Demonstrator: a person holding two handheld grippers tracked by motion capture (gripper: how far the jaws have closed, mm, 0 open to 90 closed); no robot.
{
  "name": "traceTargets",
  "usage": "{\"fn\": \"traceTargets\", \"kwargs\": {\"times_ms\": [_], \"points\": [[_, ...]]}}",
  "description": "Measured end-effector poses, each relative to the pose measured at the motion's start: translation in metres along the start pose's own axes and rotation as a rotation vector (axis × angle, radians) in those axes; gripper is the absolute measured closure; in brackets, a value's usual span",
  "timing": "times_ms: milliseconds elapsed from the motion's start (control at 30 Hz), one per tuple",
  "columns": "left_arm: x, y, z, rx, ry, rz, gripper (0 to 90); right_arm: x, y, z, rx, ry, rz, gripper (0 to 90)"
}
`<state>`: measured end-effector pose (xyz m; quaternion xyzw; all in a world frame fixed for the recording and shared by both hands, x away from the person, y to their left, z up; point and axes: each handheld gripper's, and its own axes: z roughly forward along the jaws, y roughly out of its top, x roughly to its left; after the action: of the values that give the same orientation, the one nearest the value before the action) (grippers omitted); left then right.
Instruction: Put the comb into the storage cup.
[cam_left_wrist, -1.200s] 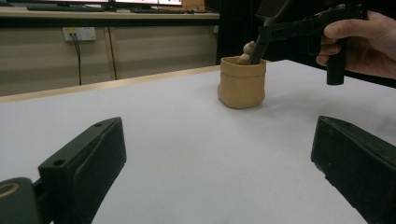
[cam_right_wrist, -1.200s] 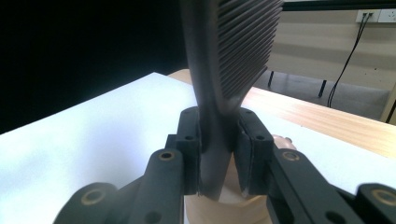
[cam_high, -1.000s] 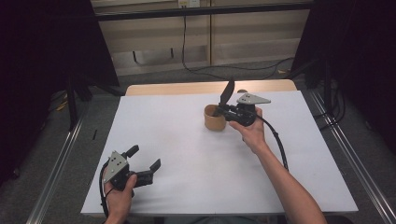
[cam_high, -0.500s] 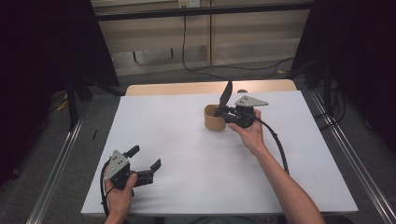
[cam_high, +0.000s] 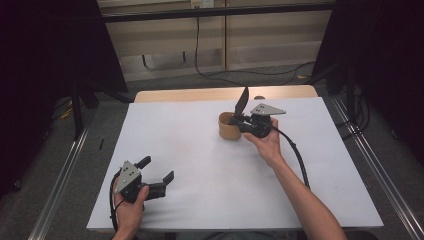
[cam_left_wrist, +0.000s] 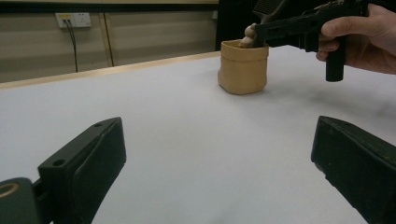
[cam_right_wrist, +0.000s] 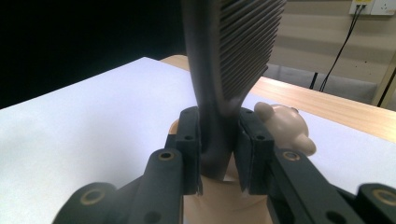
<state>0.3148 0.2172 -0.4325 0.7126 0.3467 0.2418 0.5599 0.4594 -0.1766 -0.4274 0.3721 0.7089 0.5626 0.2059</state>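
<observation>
The pouch (cam_high: 229, 128) stands toward the table's (cam_high: 200, 150) far right, the comb (cam_high: 242, 101) rising just above it. The right gripper (cam_high: 239, 120) is beside it; the left gripper (cam_high: 156, 172) sits near-left.

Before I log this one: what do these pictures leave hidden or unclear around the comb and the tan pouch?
- Comb tip: cut off by the right gripper view's top edge.
- Tan pouch inside: hidden by its wall in the left gripper view.
- Small beige figure: partly behind the right gripper in its own view.
</observation>
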Motion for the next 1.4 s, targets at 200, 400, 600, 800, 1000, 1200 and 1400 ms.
{"fn": "traceTargets", "kwargs": {"times_ms": [200,400,600,800,1000,1200,1400], "points": [[0.001,-0.001,0.0,0.002,0.011,-0.004,3.4,0.0,0.0,-0.001,0.01,0.004,0.011,71.3],[0.0,-0.001,0.0,0.008,0.011,-0.004,3.4,0.001,-0.003,-0.006,0.007,-0.003,0.018,69.0],[0.0,-0.001,0.001,0.011,0.007,0.001,3.4,-0.003,-0.005,-0.012,0.014,-0.018,0.026,63.6],[0.0,0.001,-0.001,-0.012,0.007,0.0,3.4,-0.003,-0.004,-0.017,0.008,-0.025,0.042,48.6],[0.002,0.001,-0.003,-0.026,0.015,-0.014,3.4,-0.001,-0.001,-0.021,-0.005,-0.041,0.028,32.1],[0.002,0.001,-0.002,-0.028,0.024,-0.017,3.5,-0.002,-0.002,-0.024,-0.021,-0.065,0.036,14.2],[0.004,0.001,-0.004,-0.051,0.031,-0.043,3.5,-0.002,-0.005,-0.029,-0.019,-0.098,0.039,3.1]]}}
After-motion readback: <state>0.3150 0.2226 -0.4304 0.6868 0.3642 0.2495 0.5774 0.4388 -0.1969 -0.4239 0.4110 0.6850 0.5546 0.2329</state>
